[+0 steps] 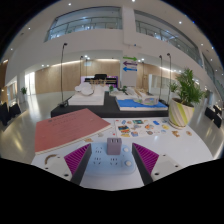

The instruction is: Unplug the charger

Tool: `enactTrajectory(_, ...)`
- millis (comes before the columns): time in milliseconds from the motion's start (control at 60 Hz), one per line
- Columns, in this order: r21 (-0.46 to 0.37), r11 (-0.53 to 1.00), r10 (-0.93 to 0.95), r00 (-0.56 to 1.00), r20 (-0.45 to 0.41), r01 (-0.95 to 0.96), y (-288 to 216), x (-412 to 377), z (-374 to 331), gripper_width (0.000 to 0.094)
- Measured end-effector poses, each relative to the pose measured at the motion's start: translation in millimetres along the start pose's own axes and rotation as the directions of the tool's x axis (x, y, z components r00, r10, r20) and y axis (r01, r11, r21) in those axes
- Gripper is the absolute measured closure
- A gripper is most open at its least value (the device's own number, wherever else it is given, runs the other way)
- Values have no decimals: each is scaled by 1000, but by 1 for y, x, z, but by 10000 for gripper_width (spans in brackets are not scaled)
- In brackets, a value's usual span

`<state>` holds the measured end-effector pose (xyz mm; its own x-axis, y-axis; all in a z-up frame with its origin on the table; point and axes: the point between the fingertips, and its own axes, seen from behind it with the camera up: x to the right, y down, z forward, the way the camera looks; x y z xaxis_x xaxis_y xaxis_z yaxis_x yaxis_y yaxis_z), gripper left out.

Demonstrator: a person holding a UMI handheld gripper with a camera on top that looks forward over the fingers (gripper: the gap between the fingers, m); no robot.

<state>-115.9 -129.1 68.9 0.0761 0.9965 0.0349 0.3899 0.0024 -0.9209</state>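
Observation:
A small grey-lilac charger (114,146) stands plugged upright into a white power strip (110,163) that lies on the white table (40,150). The strip runs lengthwise between my two fingers, and the charger sits near its far end. My gripper (112,156) is open, with the magenta pads (76,155) wide apart on either side of the strip. Neither pad touches the charger; there is a clear gap at each side. A round button shows on the strip to the right of the charger.
A pink-red mat (68,128) lies on the table beyond the left finger. Colourful cards (140,127) lie beyond the right finger, with a potted plant (183,100) in a striped pot at the table's right. Sofas and a hall stretch behind.

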Motion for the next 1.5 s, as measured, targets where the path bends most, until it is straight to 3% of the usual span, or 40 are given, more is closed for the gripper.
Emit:
enactTrajectory(233,-34,999,-8,999,32,9,8,0,53,96)
enactTrajectory(333,-47,999,6,999,51,-4,11,-2,61,177)
enactTrajectory(383,-48,999,18,996,87,-14,11,-11,64,468)
enactTrajectory(417,-37,999,-10,1000,26,11,8,4,68,662)
enactTrajectory(550,-31,999,-9,1000,27,10,5,4,65,766)
enactTrajectory(650,-11,1000,24,999,31,-23,-8,6,63,768)
enactTrajectory(717,65,998,12,1000,20,-13,-44,11,53,768)
enactTrajectory(850,104,993,51,999,11,-52,-109,31,33,770)
enactTrajectory(983,84,996,34,999,-26,-31,-139,81,16,769)
enactTrajectory(1167,-127,990,-68,993,-93,56,-69,165,29,768)
enactTrajectory(1367,-360,931,-92,993,-70,61,46,198,52,737)
enactTrajectory(1500,-372,925,-100,993,-56,72,66,202,61,654)
